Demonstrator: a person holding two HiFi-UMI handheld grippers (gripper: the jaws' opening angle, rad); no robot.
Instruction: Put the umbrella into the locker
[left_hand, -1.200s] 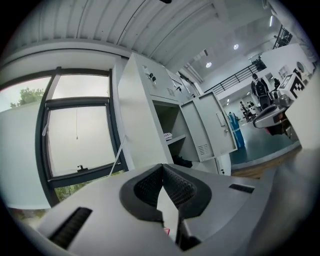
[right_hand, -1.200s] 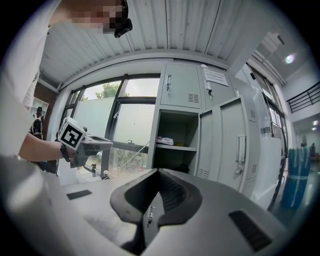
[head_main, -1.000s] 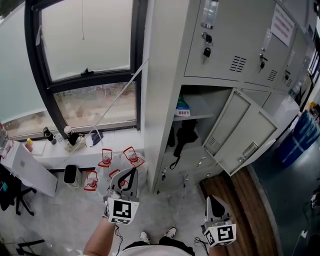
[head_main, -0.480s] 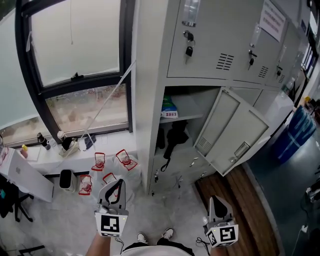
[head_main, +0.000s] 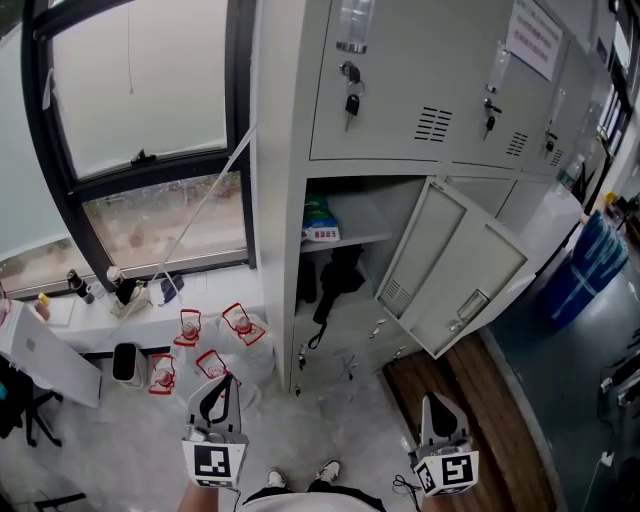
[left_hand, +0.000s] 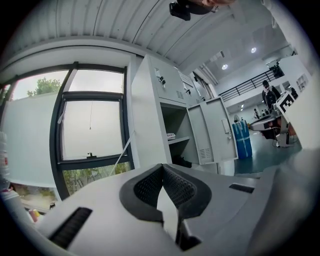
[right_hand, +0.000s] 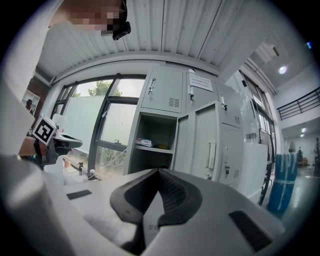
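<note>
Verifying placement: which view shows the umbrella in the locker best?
Head view: the umbrella shows clearly under the shelf, strap dangling. Left gripper view shows it only as a small dark patch there. In the right gripper view the right gripper blocks that compartment's lower part; umbrella not discernible.

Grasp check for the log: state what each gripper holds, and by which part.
Nothing is held. The left gripper and the right gripper each have their jaws shut together, with nothing between them.

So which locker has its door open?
The bottom locker next to the window. Its door swings out to the right, so you can see the shelf inside. The top lockers are shut.
</note>
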